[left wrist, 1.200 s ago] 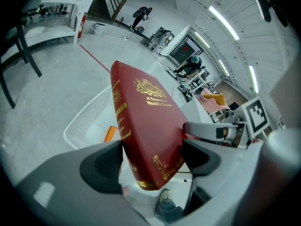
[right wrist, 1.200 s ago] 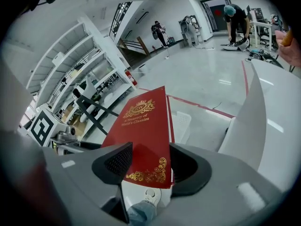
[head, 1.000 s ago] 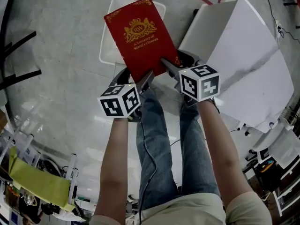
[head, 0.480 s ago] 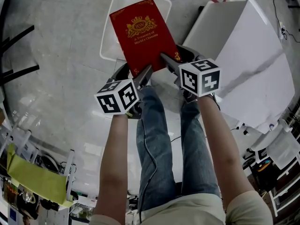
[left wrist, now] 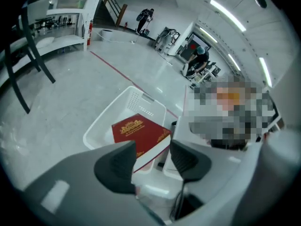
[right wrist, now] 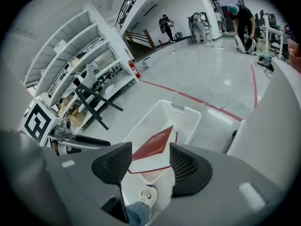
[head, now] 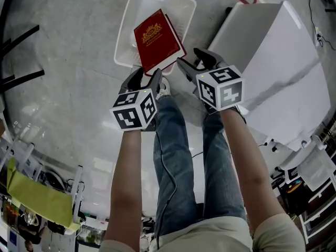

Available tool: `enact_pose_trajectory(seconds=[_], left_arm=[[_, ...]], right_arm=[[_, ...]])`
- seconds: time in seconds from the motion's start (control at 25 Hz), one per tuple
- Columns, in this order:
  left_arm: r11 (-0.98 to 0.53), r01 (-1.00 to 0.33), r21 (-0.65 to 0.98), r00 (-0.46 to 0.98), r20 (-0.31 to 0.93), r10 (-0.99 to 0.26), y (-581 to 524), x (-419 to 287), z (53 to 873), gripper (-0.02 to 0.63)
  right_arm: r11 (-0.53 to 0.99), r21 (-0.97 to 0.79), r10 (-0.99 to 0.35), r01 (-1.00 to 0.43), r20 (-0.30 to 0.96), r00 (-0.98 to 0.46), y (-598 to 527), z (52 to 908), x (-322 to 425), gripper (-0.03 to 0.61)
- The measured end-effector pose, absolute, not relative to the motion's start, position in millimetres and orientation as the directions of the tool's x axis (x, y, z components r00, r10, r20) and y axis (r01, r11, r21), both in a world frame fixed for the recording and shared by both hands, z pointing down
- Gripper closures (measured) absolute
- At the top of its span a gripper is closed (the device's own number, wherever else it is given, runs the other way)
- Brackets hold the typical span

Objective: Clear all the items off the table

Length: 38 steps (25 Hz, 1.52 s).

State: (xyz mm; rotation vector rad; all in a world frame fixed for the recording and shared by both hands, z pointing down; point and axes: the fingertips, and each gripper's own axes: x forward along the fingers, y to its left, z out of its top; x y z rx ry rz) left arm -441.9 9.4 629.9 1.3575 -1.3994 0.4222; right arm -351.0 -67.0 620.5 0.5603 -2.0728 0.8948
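Note:
A red book with gold print [head: 157, 40] hangs tilted over the white basket [head: 125, 41] on the floor, its near corner above the basket's front rim. No gripper touches it. In the left gripper view the book [left wrist: 138, 133] shows beyond the jaws. My left gripper [head: 146, 79] is above the basket's near edge, its jaws closing with nothing between them. My right gripper [head: 193, 62] is beside it, jaws apart and empty. The right gripper view shows the book [right wrist: 153, 147] slanted inside the basket [right wrist: 186, 114].
The white table [head: 273, 62] stands to the right of the basket. The person's jeans and a white shoe [right wrist: 146, 194] are right under the grippers. Black chair legs [head: 21, 46] lie at the left. Shelves [right wrist: 80, 74] and people stand farther off.
The book has left both grippers and dropped from between them down to the basket. The left gripper's jaws have narrowed. Both grippers stay above the basket's near edge.

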Motion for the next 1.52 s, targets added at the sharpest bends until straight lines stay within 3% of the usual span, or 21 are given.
enact_pose_trajectory(seconds=[0.32,0.48,0.8,1.08,1.32,1.52], left_arm=[[0.312,-0.832,0.458,0.260,0.821,-0.509,11,-434,619,0.394],[0.302,-0.832,0.466,0.258,0.806,-0.532,7,-431,608,0.411],[0.279,-0.843,0.461,0.246,0.790,-0.562,1,-425,587,0.509],[0.269,-0.843,0.466,0.244,0.777,-0.581,-1,-413,573,0.565],[0.278,-0.843,0.460,0.225,0.772,-0.594,-1,-407,560,0.601],[0.265,-0.852,0.452,0.215,0.763,-0.610,3,-402,549,0.603]], right_arm=[[0.665,-0.407,-0.070,-0.626,0.801,-0.595,-54,612,-353,0.336],[0.676,-0.399,-0.089,-0.620,0.790,-0.606,-51,601,-357,0.374],[0.684,-0.394,-0.118,-0.614,0.771,-0.626,-48,581,-364,0.447],[0.685,-0.399,-0.129,-0.609,0.756,-0.641,-43,568,-361,0.472],[0.691,-0.399,-0.139,-0.603,0.745,-0.652,-38,556,-357,0.502],[0.696,-0.374,-0.160,-0.612,0.751,-0.641,-35,547,-352,0.565]])
